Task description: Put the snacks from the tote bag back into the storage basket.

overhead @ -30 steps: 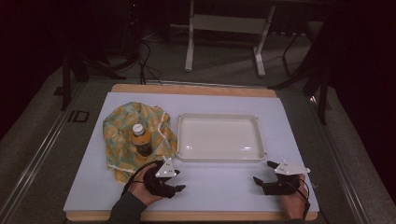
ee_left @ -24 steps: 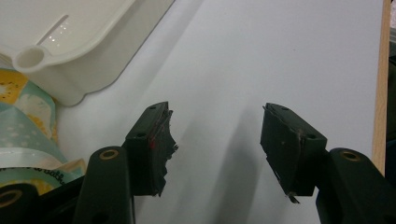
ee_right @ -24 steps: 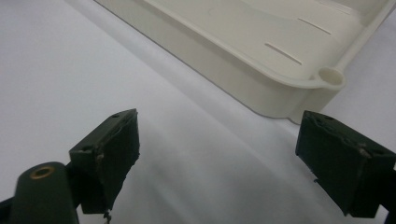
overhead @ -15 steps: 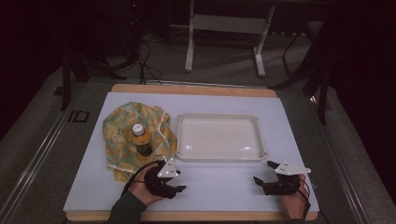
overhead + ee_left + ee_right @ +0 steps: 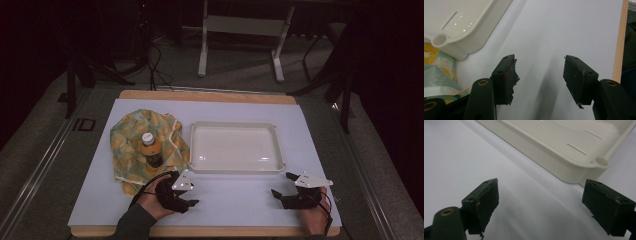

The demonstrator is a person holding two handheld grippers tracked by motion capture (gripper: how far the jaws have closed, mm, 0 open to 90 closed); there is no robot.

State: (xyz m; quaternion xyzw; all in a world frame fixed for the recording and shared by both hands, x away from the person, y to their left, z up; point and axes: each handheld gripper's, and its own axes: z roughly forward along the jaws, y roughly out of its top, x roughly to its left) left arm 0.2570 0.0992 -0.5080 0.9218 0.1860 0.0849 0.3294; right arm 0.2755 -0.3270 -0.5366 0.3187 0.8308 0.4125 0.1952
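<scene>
- nothing on the tabletop has shifted over the last second: the small bottle (image 5: 151,150) stands upright on the yellow-patterned cloth (image 5: 129,142) toward the left edge, as before, and the white tray (image 5: 235,148) lies empty in the middle.
- the left gripper (image 5: 192,202) has barely moved near the front edge, just in front of the cloth; its jaws stand spread with only bare white surface between them.
- the right gripper (image 5: 278,194) rests near the front right corner, jaws likewise wide apart, the tray's corner (image 5: 584,165) just ahead of it.
- judged from this stillness, the work has not begun; the bottle, nearest the left gripper, looks the likely first grab.
</scene>
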